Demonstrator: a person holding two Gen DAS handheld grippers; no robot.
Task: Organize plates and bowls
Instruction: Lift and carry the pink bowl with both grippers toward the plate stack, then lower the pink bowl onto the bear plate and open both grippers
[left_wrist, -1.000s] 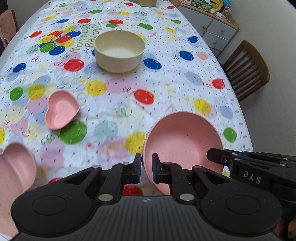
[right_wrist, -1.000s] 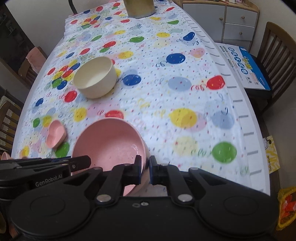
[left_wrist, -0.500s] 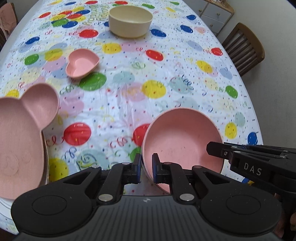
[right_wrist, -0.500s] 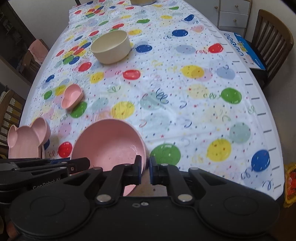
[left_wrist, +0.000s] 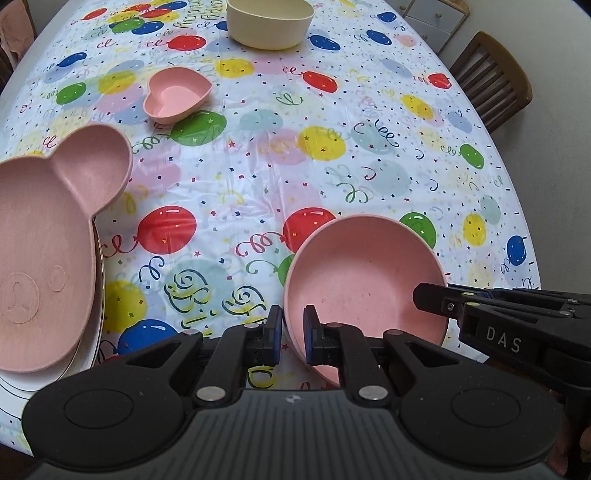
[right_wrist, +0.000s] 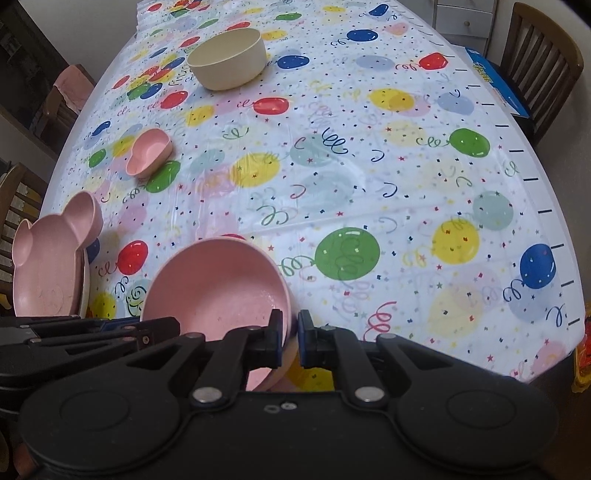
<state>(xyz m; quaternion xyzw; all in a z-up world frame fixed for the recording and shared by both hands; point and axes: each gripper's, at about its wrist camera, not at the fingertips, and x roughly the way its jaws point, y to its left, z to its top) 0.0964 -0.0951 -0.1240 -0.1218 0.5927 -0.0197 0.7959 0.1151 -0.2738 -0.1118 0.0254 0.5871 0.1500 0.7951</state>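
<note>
The pink round bowl (left_wrist: 364, 280) is carried between both tools, tilted with its opening facing up and toward the far side of the table. The left gripper (left_wrist: 291, 339) pinches the bowl's near-left rim, one pad inside and one outside the wall; the right gripper (right_wrist: 290, 341) pinches the near-right rim in the same way. Whether the bowl's underside touches the balloon tablecloth (left_wrist: 258, 177) cannot be told from these views.

To the near left, the pink bear-shaped plate (left_wrist: 48, 236) sits on top of a white plate (left_wrist: 92, 347), forming a stack. Farther off lies the pink heart-shaped dish (left_wrist: 177, 94), and beyond it stands the cream bowl (left_wrist: 269, 22), both apart from the rest.

The bowl appears headed for the stack on the left, though that is a judgement. The risks lie in the grip: each claw holds only a thin strip of smooth rim, so if the two hands drift apart or twist unevenly, the rim could slide out of one pair of pads and the bowl would swing or drop. Setting it onto the bear plate off centre, across the ear ridge, could leave it rocking. The stack sits close to the table's near edge, so a nudge could push it off.
</note>
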